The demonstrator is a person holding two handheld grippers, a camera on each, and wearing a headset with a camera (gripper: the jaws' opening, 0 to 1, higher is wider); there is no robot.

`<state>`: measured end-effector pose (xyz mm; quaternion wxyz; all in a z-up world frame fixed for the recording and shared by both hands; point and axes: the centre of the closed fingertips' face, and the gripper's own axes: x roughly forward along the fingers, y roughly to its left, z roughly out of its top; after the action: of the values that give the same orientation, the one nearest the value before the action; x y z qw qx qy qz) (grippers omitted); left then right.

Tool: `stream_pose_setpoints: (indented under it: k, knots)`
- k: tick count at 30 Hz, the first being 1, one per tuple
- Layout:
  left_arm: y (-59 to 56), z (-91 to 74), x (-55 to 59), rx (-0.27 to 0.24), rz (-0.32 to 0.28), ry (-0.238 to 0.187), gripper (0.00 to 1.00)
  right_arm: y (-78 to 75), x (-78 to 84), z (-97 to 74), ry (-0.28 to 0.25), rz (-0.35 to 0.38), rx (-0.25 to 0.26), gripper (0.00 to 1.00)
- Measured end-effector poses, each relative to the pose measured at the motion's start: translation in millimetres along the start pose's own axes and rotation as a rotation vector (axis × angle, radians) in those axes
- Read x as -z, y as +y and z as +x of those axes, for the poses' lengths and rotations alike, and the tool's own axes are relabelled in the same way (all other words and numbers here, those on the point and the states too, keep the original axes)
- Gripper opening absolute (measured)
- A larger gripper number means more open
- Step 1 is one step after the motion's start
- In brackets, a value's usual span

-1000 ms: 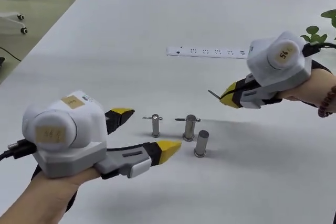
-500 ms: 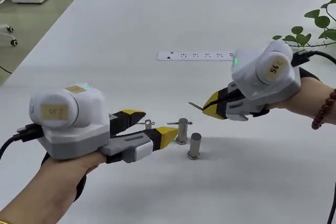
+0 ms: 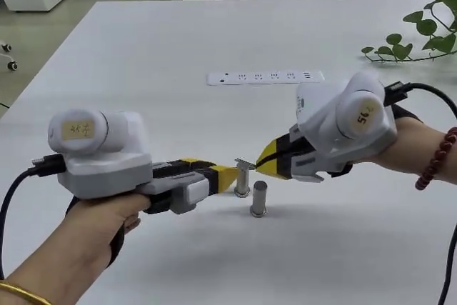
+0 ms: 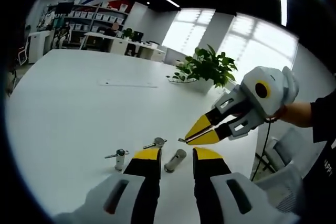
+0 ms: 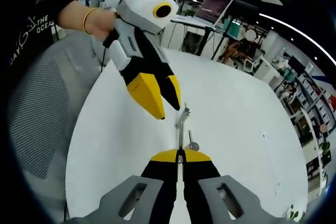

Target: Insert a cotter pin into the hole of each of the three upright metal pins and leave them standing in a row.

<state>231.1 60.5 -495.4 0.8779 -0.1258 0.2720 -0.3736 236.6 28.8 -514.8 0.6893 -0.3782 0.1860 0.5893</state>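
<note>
R gripper (image 3: 260, 163), jaws clamped on cotter pin (image 3: 245, 164), has dropped beside bare metal pin (image 3: 258, 198); L gripper (image 4: 176, 155) jaws apart; last insertion pending.

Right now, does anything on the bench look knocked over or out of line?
Nothing has toppled. In the head view the bare metal pin stands nearer the camera than the fitted pin beside it, so the row looks staggered rather than straight.
</note>
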Motion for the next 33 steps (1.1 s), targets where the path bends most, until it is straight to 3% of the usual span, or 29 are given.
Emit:
stream_pose_setpoints:
  k: [6, 15, 33]
  knots:
    - [-6.3, 1.1, 3.3, 0.03, -0.033, 0.012, 0.1, 5.6, -3.8, 1.0, -0.007, -0.036, -0.015, 0.0]
    - [-10.4, 2.1, 3.7, 0.049, -0.059, 0.01, 0.03, 12.3, -10.1, 1.9, -0.023, -0.067, -0.027, 0.0]
    - [-14.6, 3.5, 3.4, 0.076, -0.095, 0.004, 0.0, 14.1, -17.2, 3.2, -0.046, -0.059, -0.018, 0.0]
